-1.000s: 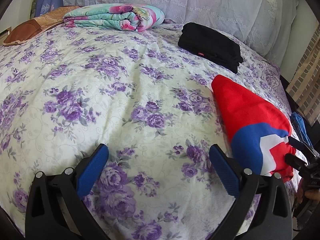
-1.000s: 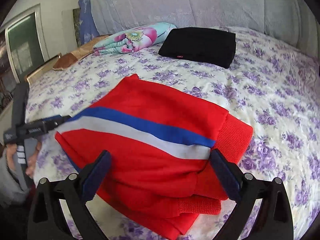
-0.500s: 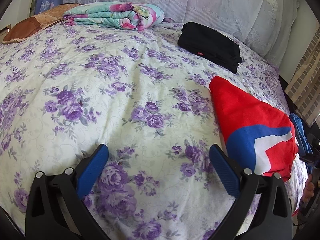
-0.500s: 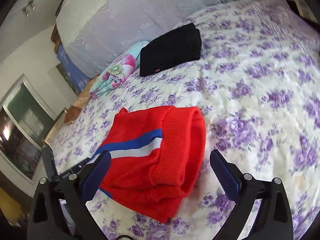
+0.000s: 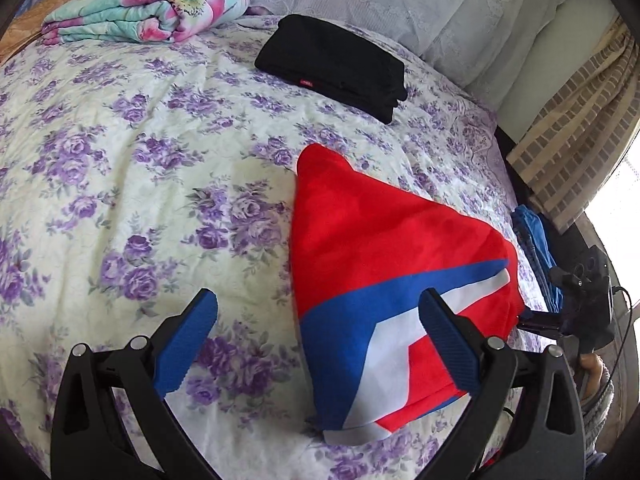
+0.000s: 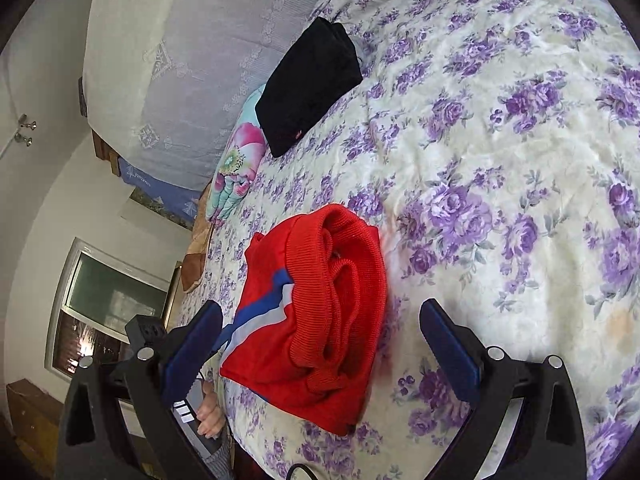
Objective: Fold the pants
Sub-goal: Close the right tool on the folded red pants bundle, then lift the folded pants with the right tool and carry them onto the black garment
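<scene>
The folding looks finished, as far as I can judge. The pants (image 5: pixel 384 264) lie as one compact folded packet on the bed (image 5: pixel 120 168), near its front edge, and no leg hangs loose. What may remain is only to put the packet away, perhaps beside the black clothes (image 5: pixel 336 64), which lie folded farther back and well apart from it; this is a guess.

The pants are red, with a blue and a white stripe that bend at the fold. In the right view the ribbed red cuffs or waistband (image 6: pixel 340 288) are stacked at one end, a little bulky and wavy, not fully flat. The top surface in the left view is smooth.

The left gripper (image 5: pixel 316 340) has its jaws wide apart and holds nothing; its right finger stands in front of the striped corner. The right gripper (image 6: pixel 320 344) is also spread wide and empty, with the packet seen between its fingers, apparently not touched.
</scene>
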